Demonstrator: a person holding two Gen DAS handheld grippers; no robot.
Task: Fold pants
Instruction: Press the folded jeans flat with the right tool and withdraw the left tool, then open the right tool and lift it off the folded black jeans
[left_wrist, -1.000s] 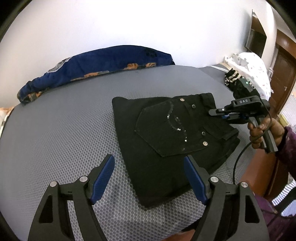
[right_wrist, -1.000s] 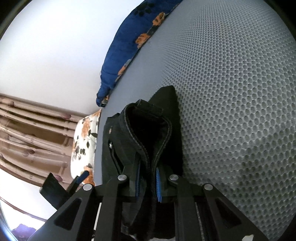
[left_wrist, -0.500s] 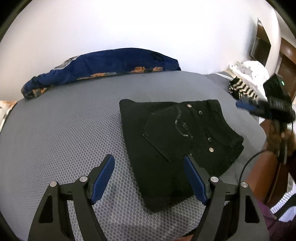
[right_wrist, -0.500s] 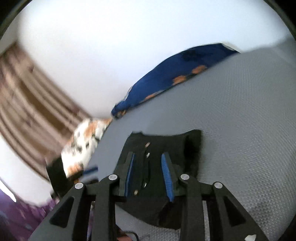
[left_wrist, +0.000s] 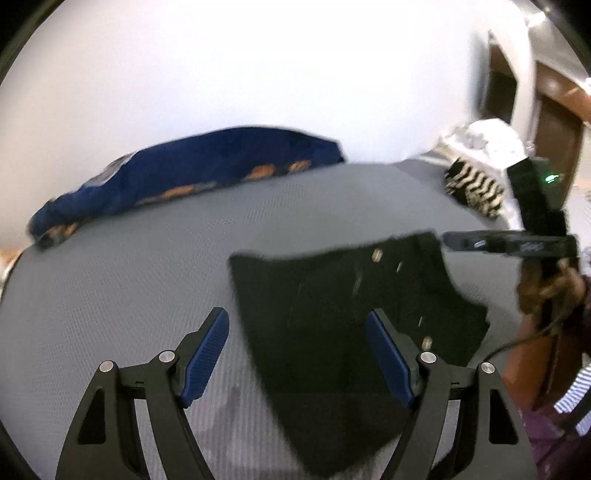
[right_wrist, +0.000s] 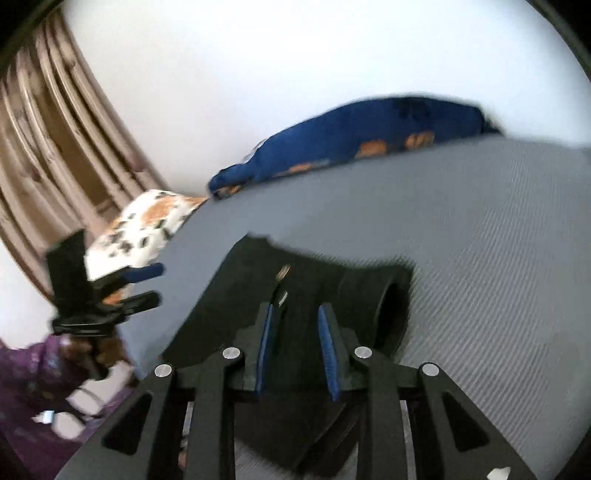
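Note:
The black pants (left_wrist: 343, 325) lie folded in a compact stack on the grey mesh bed surface (left_wrist: 129, 288), back pocket and metal rivets up. They also show in the right wrist view (right_wrist: 303, 291). My left gripper (left_wrist: 297, 354) is open and empty, held above the near edge of the stack. My right gripper (right_wrist: 295, 347) is open and empty, held just above the pants. It also shows in the left wrist view (left_wrist: 480, 243) at the pants' far right corner. The left gripper shows in the right wrist view (right_wrist: 144, 284), off the bed's left side. Both views are motion-blurred.
A dark blue floral pillow (left_wrist: 192, 177) lies along the far edge by the white wall. A white and striped pile (left_wrist: 480, 173) sits at the far right near a brown door (left_wrist: 561, 122). A floral cushion (right_wrist: 147, 225) and curtains (right_wrist: 55, 140) are at left.
My right gripper has let go of the pants' waistband, opened and drawn back above the stack. My left gripper stayed open and lifted back slightly. The pants now lie flat.

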